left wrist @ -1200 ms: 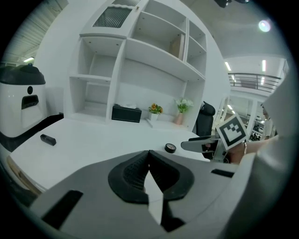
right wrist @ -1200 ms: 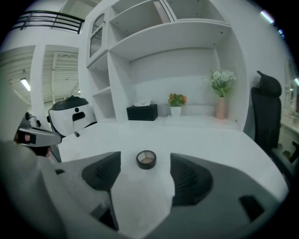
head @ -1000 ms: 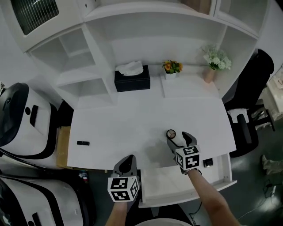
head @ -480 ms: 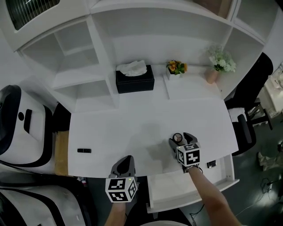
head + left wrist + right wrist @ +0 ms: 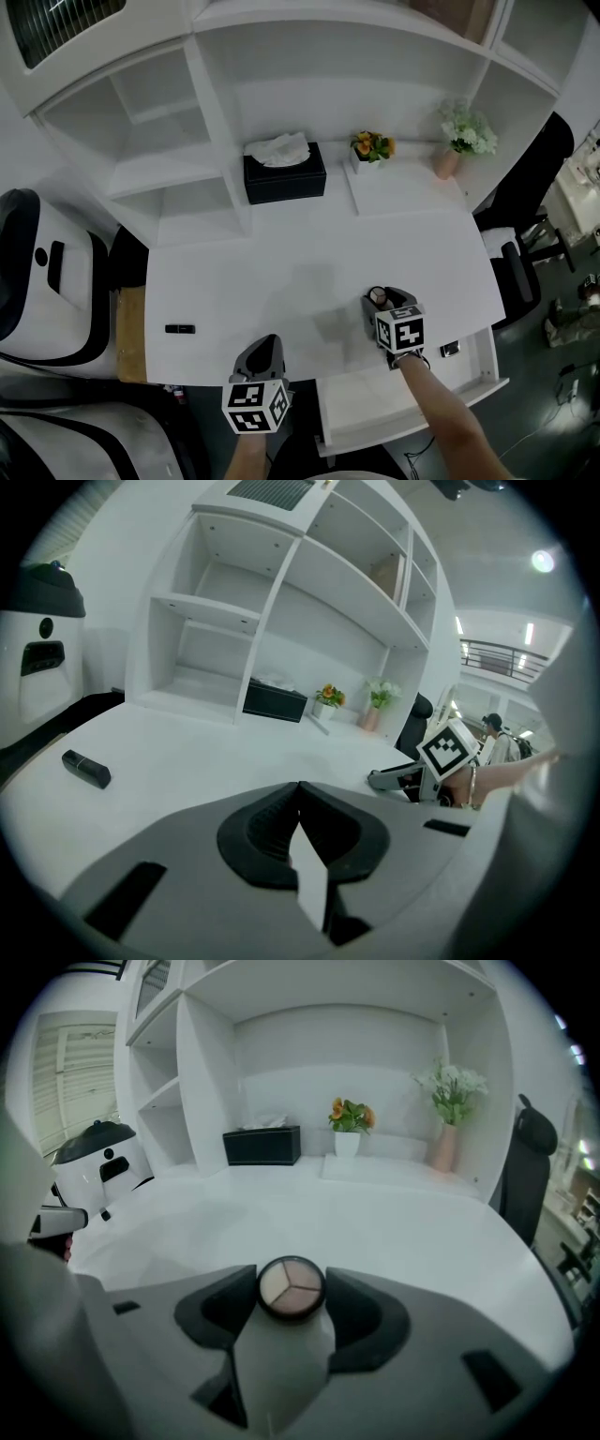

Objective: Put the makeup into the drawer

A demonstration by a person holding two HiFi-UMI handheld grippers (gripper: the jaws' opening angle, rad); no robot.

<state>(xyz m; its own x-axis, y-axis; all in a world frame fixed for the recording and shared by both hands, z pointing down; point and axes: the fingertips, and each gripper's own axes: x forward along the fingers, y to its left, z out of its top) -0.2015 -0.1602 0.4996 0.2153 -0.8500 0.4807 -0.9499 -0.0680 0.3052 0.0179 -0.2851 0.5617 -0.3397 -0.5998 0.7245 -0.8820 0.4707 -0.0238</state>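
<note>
While the right gripper (image 5: pixel 382 298) closes its jaws on the round makeup compact (image 5: pixel 292 1289) lying between them on the table (image 5: pixel 281 272) (left gripper (image 5: pixel 298 794): jaws pressed together, empty), risk noted: a shallow rim pinch could let it slip short of the open drawer (image 5: pixel 487 361) behind the jaws.

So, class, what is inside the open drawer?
One small dark item near the drawer's right back corner. The forearm covers a strip of it, and the desk hides its rear.
</note>
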